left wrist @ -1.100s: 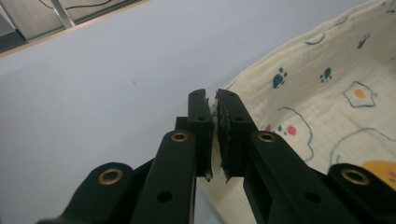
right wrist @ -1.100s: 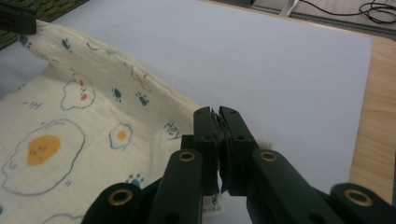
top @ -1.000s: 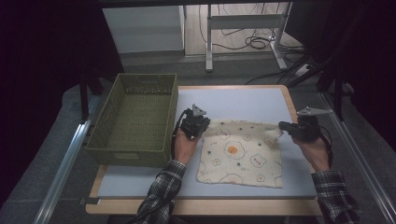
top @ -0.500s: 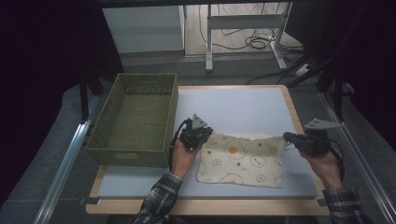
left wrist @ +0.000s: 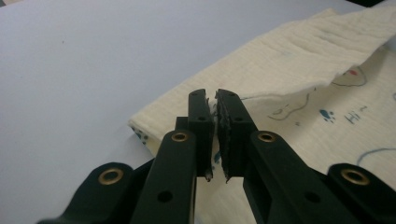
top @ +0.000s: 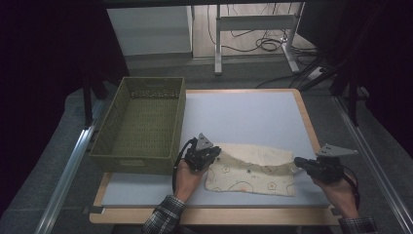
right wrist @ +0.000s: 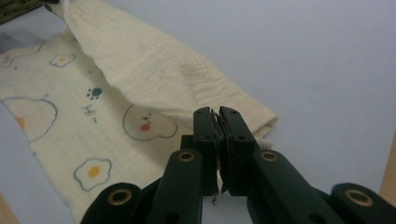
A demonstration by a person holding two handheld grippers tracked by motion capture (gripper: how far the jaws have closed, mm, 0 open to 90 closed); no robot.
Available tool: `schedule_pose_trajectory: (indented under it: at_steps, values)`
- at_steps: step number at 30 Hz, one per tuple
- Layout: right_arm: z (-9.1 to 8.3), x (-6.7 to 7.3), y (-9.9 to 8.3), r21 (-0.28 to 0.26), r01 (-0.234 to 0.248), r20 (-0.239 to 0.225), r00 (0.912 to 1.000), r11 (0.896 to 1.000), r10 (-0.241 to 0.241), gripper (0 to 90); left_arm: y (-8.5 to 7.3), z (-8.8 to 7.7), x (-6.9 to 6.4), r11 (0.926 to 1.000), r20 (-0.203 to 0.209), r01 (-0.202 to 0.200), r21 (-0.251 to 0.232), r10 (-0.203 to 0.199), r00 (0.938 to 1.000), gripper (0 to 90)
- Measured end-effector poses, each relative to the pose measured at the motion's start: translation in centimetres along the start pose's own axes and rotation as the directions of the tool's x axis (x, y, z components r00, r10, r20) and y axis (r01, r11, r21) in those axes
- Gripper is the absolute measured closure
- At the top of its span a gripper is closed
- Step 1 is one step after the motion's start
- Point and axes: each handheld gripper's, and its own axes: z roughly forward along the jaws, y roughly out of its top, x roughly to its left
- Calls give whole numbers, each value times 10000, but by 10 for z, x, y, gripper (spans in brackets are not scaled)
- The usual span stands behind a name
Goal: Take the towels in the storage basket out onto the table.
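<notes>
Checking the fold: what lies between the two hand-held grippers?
In the high view, the cream cloth spans from left hand-held gripper to right hand-held gripper.

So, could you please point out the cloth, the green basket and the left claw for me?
cloth (top: 253, 176): high view, printed top face near its middle.
green basket (top: 138, 164): high view, near wall.
left claw (left wrist: 215, 100): left gripper view, between its fingertips, shut on the cloth.

A crinkled, matt cotton cloth (top: 253, 170) lies on the smooth matt tabletop (top: 243, 117) beside a woven plastic basket (top: 141, 124).
</notes>
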Motion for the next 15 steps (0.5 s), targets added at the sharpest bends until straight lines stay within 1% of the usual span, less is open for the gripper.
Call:
schedule_pose_trajectory:
  at_steps: [3,6,8,9,13,15]
  values:
    - [-4,4,-6,21,32,-65,10000,10000,-32,858,-8,-6,-4,10000,97,21,-57,-20,10000,847]
    - [-6,9,-14,6,32,-257,9997,10000,-32,859,-16,-10,-7,10000,151,-7,-8,7,9999,847]
    - [-6,16,-22,113,72,-447,9990,9999,-67,858,-21,-13,-9,10000,180,3,-31,-2,9998,846]
    - [-6,16,-22,113,72,-447,9990,9999,-67,858,-23,-15,-10,10000,215,35,-49,-34,9998,846]
    - [-6,23,-33,282,28,-649,9979,9996,-9,857,-30,-21,-14,10000,365,22,-81,-19,9993,846]
    - [-6,28,-39,387,20,-750,9972,9992,9,857,-33,-24,-15,9999,459,86,-91,-82,9989,845]
